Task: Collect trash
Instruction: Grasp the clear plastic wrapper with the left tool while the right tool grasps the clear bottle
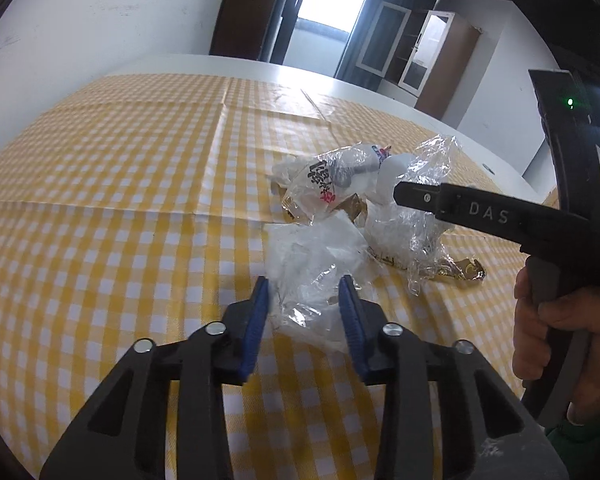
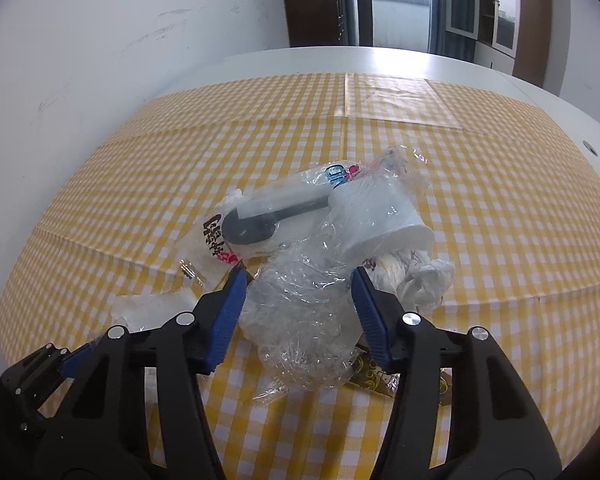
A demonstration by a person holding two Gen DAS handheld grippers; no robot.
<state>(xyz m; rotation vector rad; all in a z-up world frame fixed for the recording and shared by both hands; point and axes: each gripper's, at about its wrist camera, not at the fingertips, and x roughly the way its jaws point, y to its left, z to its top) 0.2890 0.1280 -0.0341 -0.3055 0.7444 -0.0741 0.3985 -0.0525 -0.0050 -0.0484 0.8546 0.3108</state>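
Observation:
A pile of trash lies on the yellow checked tablecloth (image 1: pixel 120 184). My left gripper (image 1: pixel 303 284) is open, its blue pads on either side of a crumpled clear plastic bag (image 1: pixel 312 260). Behind it lie a printed plastic wrapper (image 1: pixel 328 184) and crinkled clear film (image 1: pixel 416 232). My right gripper (image 2: pixel 298 276) is open around a clear film wad (image 2: pixel 300 312); its arm shows in the left wrist view (image 1: pixel 480 212). Beyond are a white paper cup (image 2: pixel 384 216), a printed wrapper holding a grey item (image 2: pixel 260 216), a crumpled tissue (image 2: pixel 420 276) and gold foil (image 2: pixel 372 376).
The cloth covers a white table (image 2: pixel 300 60) against a white wall (image 2: pixel 100 40). A flat clear plastic sheet (image 2: pixel 396 100) lies at the cloth's far side. A doorway and cabinets (image 1: pixel 412 48) stand beyond the table. A hand (image 1: pixel 548 332) holds the right gripper's handle.

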